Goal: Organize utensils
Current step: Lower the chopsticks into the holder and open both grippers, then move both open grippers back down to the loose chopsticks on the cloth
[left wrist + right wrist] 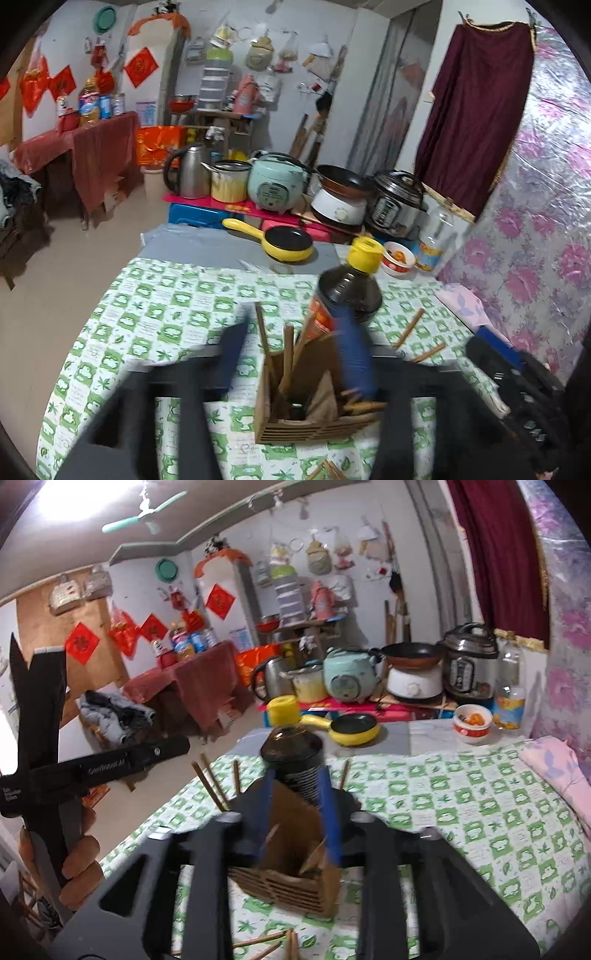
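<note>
A wooden utensil holder (pixel 314 406) stands on the green-checked table (pixel 166 314), with several chopsticks (pixel 286 354) upright in it. Behind it is a dark sauce bottle (pixel 347 291) with a yellow cap. My left gripper (pixel 295 332) is open; the holder shows between its fingers and the left finger is clear of it. In the right wrist view my right gripper (pixel 297 775) is also open, framing the holder (pixel 295 871) and the bottle (pixel 291 753). Loose chopsticks (pixel 410 328) lie on the cloth, and more chopsticks (pixel 266 941) lie at the near edge.
A hand (pixel 81 856) holds the left gripper's black frame (pixel 40 720) at the far left. Beyond the cloth are a yellow pan (pixel 284 242), a bowl (pixel 398 257), a rice cooker (pixel 275 182) and a pressure cooker (pixel 397 203). A pink folded cloth (pixel 461 299) lies against the floral wall.
</note>
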Available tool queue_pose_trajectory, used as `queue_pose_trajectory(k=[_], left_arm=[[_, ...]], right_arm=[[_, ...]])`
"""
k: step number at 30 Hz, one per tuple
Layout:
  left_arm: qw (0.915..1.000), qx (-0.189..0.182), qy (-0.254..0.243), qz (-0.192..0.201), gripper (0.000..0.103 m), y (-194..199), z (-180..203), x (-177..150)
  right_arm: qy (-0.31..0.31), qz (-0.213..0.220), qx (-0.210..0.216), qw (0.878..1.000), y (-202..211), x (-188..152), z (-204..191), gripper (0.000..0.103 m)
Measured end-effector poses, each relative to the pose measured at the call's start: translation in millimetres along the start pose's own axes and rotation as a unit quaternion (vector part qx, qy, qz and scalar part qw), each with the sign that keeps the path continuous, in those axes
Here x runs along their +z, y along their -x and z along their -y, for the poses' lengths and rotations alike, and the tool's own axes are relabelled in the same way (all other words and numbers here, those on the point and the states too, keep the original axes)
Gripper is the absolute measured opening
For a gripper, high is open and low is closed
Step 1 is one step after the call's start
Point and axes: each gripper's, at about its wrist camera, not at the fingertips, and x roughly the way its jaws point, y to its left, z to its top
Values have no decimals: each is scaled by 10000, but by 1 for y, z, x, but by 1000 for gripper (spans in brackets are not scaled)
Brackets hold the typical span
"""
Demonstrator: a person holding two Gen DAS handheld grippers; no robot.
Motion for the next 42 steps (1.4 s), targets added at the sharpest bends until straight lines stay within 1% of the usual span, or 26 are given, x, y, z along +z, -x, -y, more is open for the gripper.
queue_pose_trajectory(k=[2,3,4,5,6,8,9,12,14,17,22,27,32,35,37,38,39,40,41,42], left_arm=[[9999,85,-6,109,77,5,0,-1],[9999,71,-19,122,80,7,1,-1],[9999,64,-20,145,87,10,1,-1],[9998,102,2,187,91,13,1,-2],[9996,153,19,220,93,15,1,-2],[9992,302,32,249,95,17,1,-1],[9991,352,41,240,96,17,1,-1],[9987,449,106,227,97,19,-1,0],[9985,486,156,221,97,19,-3,0],[9982,538,173,196,97,19,-5,-1],[9970,748,60,185,97,21,-2,-4],[9959,874,-29,226,97,29,-1,-8],[9959,894,10,129,97,31,-4,-15],[9958,913,-8,29,97,27,-7,-26],[9958,905,-87,-70,97,25,-13,-45],[9959,896,-114,-79,97,24,-17,-56],[9954,936,-160,-151,97,21,-25,-76],[9950,959,-188,-227,97,18,-31,-91],[9939,1010,-215,-386,97,13,-42,-113],[9926,1083,-200,-516,97,9,-51,-127]], right_arm=[[-82,136,-73,9998,7,2,7,57],[-145,196,-55,9997,12,4,10,62],[-207,240,-42,9995,15,4,13,65],[-260,276,-38,9993,17,6,15,71],[-320,323,-37,9990,19,6,17,78],[-454,401,-38,9982,23,7,22,87],[-517,410,-28,9978,24,8,24,90],[-748,370,69,9965,25,9,29,96],[-801,310,145,9962,24,9,29,96],[-828,226,130,9962,20,7,29,97],[-878,86,149,9960,18,2,26,96],[-892,85,143,9959,27,-1,24,97],[-937,19,179,9954,35,-6,24,97],[-878,-64,116,9960,39,-13,22,97],[-797,-148,86,9967,42,-23,22,97],[-696,-157,103,9974,45,-37,23,97],[-602,-164,75,9980,46,-55,26,97],[-496,-266,-45,9984,45,-75,30,97],[-408,-383,-174,9983,43,-91,33,97],[-302,-552,-379,9973,40,-113,38,97]])
